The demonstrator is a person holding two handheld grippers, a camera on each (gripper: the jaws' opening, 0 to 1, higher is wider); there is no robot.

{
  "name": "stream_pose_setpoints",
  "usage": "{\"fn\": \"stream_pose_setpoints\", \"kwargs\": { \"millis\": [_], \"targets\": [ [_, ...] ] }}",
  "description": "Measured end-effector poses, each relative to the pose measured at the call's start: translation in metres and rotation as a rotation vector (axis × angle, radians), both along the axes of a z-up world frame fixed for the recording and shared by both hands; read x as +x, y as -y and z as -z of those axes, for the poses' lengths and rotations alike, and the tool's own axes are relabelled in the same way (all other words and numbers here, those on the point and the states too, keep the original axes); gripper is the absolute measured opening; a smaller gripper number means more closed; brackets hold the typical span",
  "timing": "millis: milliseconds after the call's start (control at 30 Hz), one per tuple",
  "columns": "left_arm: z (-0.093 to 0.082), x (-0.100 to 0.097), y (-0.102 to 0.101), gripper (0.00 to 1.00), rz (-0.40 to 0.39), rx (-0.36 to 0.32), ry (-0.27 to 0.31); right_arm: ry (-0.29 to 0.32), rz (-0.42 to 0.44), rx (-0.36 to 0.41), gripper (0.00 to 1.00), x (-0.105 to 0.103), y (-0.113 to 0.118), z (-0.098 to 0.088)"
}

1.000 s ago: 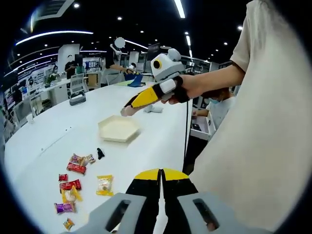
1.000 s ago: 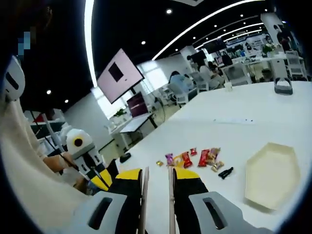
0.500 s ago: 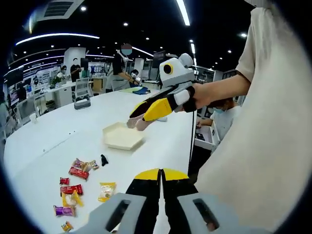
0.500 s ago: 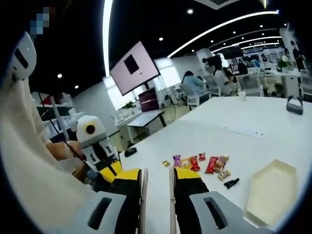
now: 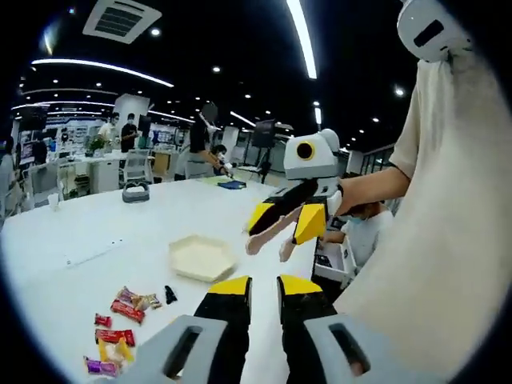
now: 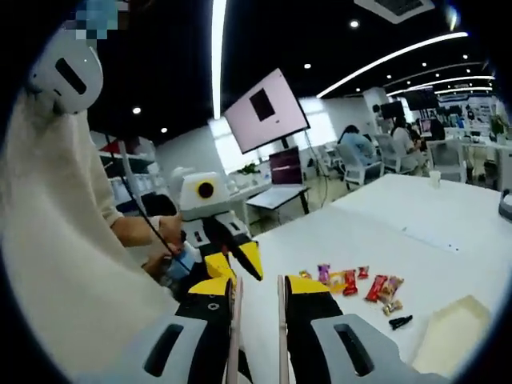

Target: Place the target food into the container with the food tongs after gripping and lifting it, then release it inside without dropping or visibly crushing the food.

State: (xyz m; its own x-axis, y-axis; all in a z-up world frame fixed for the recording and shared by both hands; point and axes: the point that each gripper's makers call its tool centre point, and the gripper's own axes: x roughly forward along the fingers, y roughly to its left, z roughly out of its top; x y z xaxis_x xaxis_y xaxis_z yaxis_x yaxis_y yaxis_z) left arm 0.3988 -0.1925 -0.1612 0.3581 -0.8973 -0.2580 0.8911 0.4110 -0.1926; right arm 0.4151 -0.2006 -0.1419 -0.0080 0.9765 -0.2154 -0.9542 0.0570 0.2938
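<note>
Several wrapped snacks [image 5: 128, 302] lie in a loose heap on the white table, left of a shallow cream hexagonal tray [image 5: 200, 258]. My left gripper [image 5: 264, 286] rises at the bottom of the left gripper view, its yellow-tipped jaws a little apart and empty, above the table's near edge. My right gripper [image 5: 270, 250] hangs in the air to the right of the tray, jaws spread, nothing between them. In the right gripper view my right gripper [image 6: 258, 284] shows a narrow empty gap. The snacks [image 6: 352, 282] and tray [image 6: 448, 336] lie beyond it, and the left gripper [image 6: 240, 268] is at its left.
A small black object [image 5: 170, 294] lies between snacks and tray. A grey device [image 5: 134, 192] sits far back on the table [image 5: 96, 232]. The person's cream shirt [image 5: 448, 240] fills the right side. Desks, chairs, people and a wall screen [image 6: 264, 108] stand beyond.
My left gripper's jaws have parted from shut. Both views have tilted and shifted. The right gripper now hangs nearer and more to the right in the left gripper view, its jaws seen spread.
</note>
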Motion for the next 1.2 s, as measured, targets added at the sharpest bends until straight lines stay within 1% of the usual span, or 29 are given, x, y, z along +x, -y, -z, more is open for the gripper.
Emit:
{"fn": "stream_pose_setpoints", "kwargs": {
  "millis": [67,233,300,400,567,600,633,667,700,767,800,867,900,1000,1067,1133,1200],
  "targets": [
    [-0.001,-0.005,0.006,0.12,0.038,0.016,0.006,0.015,-0.024,-0.016,0.25,-0.003,-0.001,0.001],
    [-0.001,-0.011,0.013,0.11,0.08,0.054,0.021,0.031,-0.058,-0.028,0.26,-0.007,-0.002,0.001],
    [0.0,-0.012,0.014,0.1,0.093,0.076,0.03,0.041,-0.091,-0.04,0.26,-0.012,-0.003,0.001],
    [-0.004,-0.014,0.015,0.1,0.11,0.067,0.035,0.052,-0.129,-0.057,0.26,-0.019,-0.004,0.002],
    [-0.009,-0.018,0.021,0.07,0.154,0.067,0.051,0.065,-0.154,-0.073,0.26,-0.022,-0.006,0.003],
    [-0.009,-0.019,0.023,0.06,0.165,0.074,0.057,0.068,-0.158,-0.073,0.26,-0.023,-0.007,0.003],
    [-0.009,-0.024,0.025,0.02,0.2,0.082,0.064,0.07,-0.159,-0.075,0.27,-0.023,-0.007,0.003],
    [-0.008,-0.021,0.025,0.01,0.182,0.088,0.059,0.084,-0.167,-0.094,0.27,-0.022,-0.006,0.004],
    [-0.008,-0.021,0.026,0.01,0.181,0.092,0.061,0.09,-0.164,-0.095,0.28,-0.021,-0.006,0.004],
    [-0.009,-0.022,0.026,0.0,0.18,0.086,0.07,0.094,-0.167,-0.097,0.29,-0.019,-0.005,0.003],
    [-0.015,-0.022,0.027,0.0,0.173,0.064,0.084,0.102,-0.172,-0.091,0.3,-0.018,-0.003,-0.001],
    [-0.018,-0.022,0.027,0.0,0.173,0.051,0.089,0.1,-0.177,-0.089,0.3,-0.016,-0.001,-0.003],
    [-0.019,-0.022,0.026,0.0,0.172,0.051,0.091,0.101,-0.182,-0.09,0.3,-0.016,0.0,-0.004],
    [-0.027,-0.021,0.025,0.0,0.173,0.016,0.095,0.094,-0.191,-0.078,0.3,-0.016,0.003,-0.008],
    [-0.029,-0.021,0.025,0.0,0.174,0.007,0.095,0.089,-0.198,-0.069,0.3,-0.017,0.005,-0.01],
    [-0.036,-0.021,0.023,0.0,0.171,-0.032,0.091,0.098,-0.214,-0.077,0.3,-0.02,0.006,-0.009],
    [-0.04,-0.019,0.02,0.0,0.161,-0.054,0.09,0.095,-0.215,-0.074,0.33,-0.021,0.008,-0.009]
  ]
}}
